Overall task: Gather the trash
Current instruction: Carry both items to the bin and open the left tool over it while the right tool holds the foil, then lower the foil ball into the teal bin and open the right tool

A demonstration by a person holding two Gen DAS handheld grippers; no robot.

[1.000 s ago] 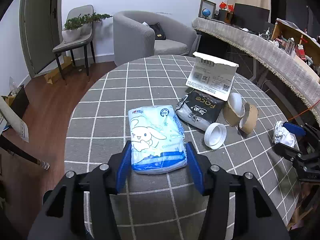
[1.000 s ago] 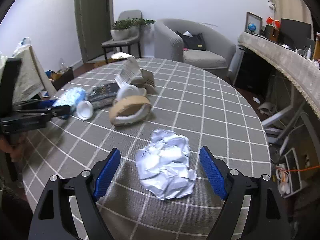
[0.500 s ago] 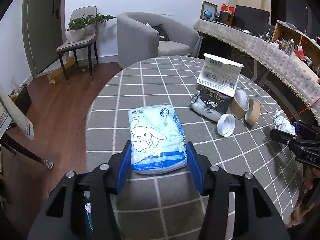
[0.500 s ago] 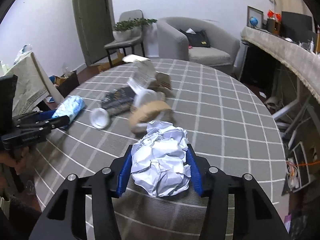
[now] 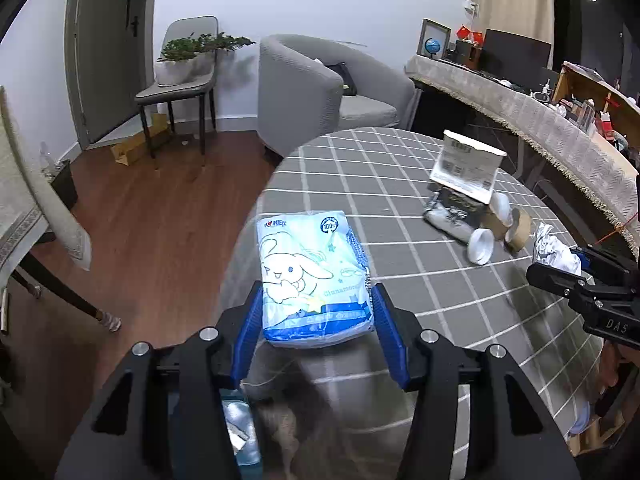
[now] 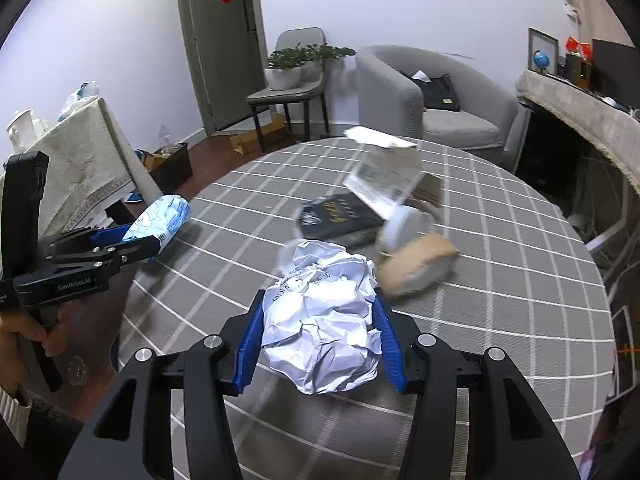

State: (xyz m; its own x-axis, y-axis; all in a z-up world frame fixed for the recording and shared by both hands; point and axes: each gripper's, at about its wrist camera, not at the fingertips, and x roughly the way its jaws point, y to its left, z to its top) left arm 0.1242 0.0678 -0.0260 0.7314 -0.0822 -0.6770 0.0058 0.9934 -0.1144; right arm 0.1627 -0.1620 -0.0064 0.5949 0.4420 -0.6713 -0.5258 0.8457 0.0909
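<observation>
Two wrist fisheyes, angled down over the round table [image 5: 400, 184]

Each looks along its own fingers from close; both share the table, grey armchair [image 6: 432, 92] and door.

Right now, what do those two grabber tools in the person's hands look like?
Both are black plastic frames with silver screws and two ribbed blue fingers. The left gripper has white "GenRobot.AI" lettering on its side; the right gripper shows "DAS". No cables are visible. A dark sleeve covers the left wrist.

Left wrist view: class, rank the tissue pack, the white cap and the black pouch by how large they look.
1. Tissue pack, though it is nearest the camera, so partly flattered.
2. Black pouch.
3. White cap.
</observation>
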